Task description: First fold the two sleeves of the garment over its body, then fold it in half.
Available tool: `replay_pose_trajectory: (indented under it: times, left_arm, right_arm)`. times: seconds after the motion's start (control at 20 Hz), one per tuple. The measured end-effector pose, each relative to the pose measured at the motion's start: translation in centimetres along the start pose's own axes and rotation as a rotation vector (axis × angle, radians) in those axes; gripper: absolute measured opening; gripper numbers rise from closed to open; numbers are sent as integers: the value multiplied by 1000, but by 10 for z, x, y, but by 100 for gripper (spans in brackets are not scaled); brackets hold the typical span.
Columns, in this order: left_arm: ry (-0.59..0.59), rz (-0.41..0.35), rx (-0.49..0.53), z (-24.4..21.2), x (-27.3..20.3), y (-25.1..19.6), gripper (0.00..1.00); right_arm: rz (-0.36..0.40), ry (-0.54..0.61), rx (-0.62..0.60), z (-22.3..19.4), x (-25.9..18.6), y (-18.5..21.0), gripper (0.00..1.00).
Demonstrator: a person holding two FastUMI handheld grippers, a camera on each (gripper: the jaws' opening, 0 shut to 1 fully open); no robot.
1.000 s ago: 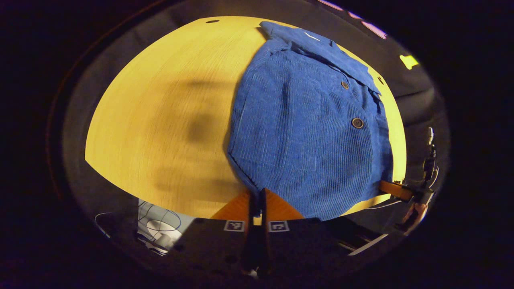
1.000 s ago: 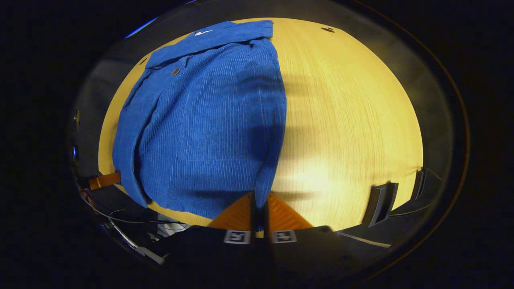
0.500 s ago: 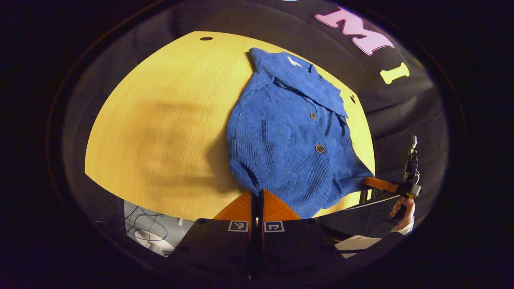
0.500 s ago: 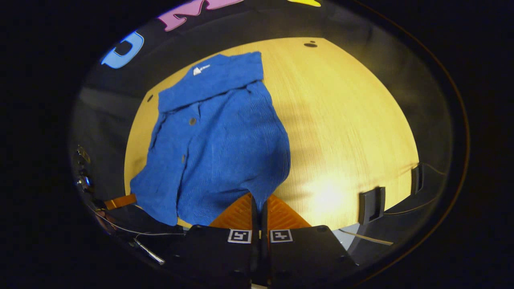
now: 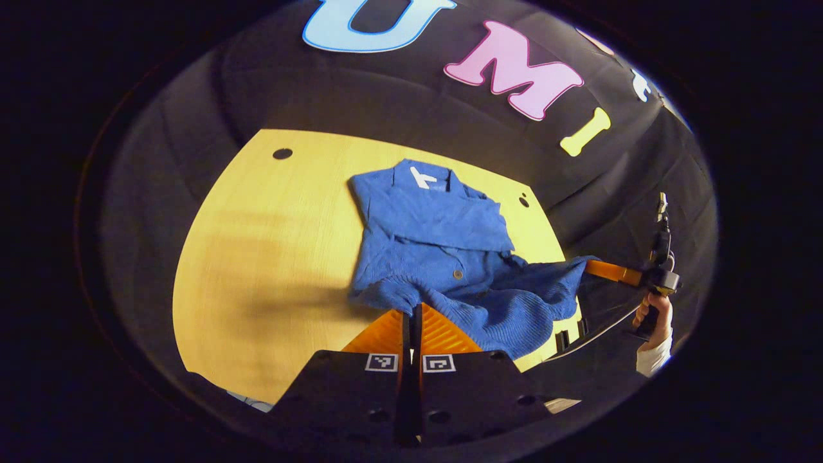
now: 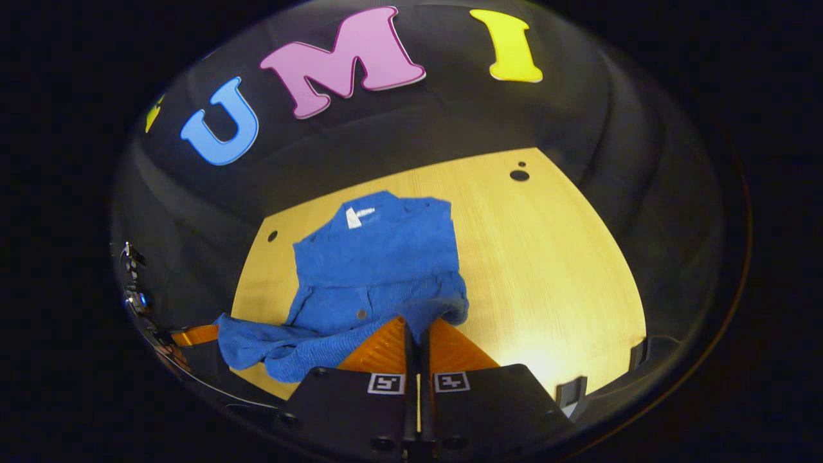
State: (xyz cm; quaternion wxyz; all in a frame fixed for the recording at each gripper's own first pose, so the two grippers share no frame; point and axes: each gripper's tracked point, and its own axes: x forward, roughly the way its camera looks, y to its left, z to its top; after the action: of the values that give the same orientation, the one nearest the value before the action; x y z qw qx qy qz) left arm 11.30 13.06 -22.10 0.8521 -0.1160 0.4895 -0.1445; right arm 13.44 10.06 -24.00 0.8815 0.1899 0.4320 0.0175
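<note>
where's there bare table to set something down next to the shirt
In the left gripper view, the wooden table is bare from the blue shirt out to its edge by the booth wall. In the right gripper view, the bare stretch runs on the shirt's other side. It is crowded at the near edge, where the left gripper and right gripper hold the raised hem.

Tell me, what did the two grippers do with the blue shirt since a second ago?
Both grippers, left gripper and right gripper, stayed shut on the blue shirt's near hem and lifted it off the table, carrying it toward the collar. The collar end stayed flat in place.
</note>
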Motion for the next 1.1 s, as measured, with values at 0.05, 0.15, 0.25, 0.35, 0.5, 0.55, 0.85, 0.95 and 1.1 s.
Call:
replay_pose_trajectory:
  times: [0.05, 0.15, 0.25, 0.35, 0.5, 0.55, 0.85, 0.95, 1.1]
  left_arm:
    - [-22, 9, 4, 22, 6, 2, 0]
    - [-60, 13, 3, 68, 29, 2, 0]
    - [-82, 25, -7, 112, 61, 5, 0]
    - [-101, 38, -30, 153, 99, 14, 0]
    - [-81, 74, -105, 195, 169, 38, 0]
    - [-69, 97, -117, 203, 197, 50, 0]
    - [97, 294, -69, 193, 304, 90, 0]
    - [44, 327, -29, 207, 315, 85, 0]
    - [4, 306, -34, 205, 315, 83, 14]
  right_arm:
    - [6, -28, 10, 23, 9, 3, 3]
    - [5, -54, 18, 66, 38, 3, 3]
    - [-1, -59, 25, 101, 78, -1, 2]
    - [-11, -56, 28, 131, 132, -4, 2]
    - [-27, -29, 15, 159, 222, -12, 2]
    - [-28, -12, 16, 163, 251, -16, 2]
    - [-48, 144, 45, 121, 376, -43, 2]
    - [-27, 121, 33, 122, 389, -38, 5]
    - [0, 44, 77, 141, 397, -35, 34]
